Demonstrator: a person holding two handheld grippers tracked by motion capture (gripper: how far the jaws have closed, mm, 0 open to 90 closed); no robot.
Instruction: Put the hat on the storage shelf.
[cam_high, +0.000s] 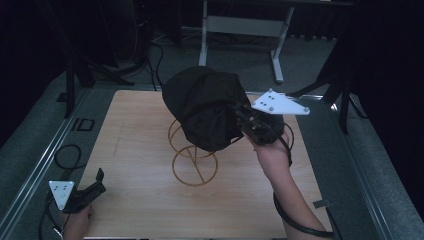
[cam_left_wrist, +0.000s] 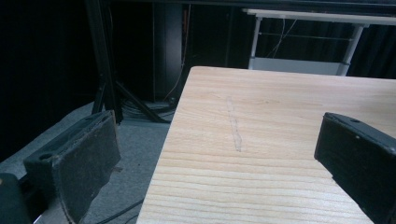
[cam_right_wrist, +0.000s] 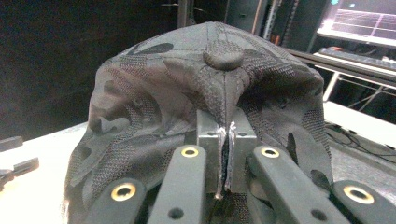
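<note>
the right gripper (cam_high: 248, 121), jaws pinched shut on the black cap (cam_high: 207, 107), holds it over the wire stand (cam_high: 192, 150), seemingly mid-placement or removal, while the left gripper (cam_high: 95, 184) idles wide open and empty near the stand.

The left gripper (cam_high: 95, 184) sits low at the near left corner, held by a hand (cam_high: 77, 222) that enters from the bottom edge; its jaws stand wide apart with nothing between them, pointing forward and to the right. The right gripper (cam_high: 241, 116) is raised further out on the right side, carried by a bare forearm (cam_high: 292, 200) that reaches up and inward from the bottom. Its jaws point left and are pressed together, pinching a fold of the black cap (cam_high: 207, 105). A cable (cam_high: 295, 222) loops beside the forearm.
</note>
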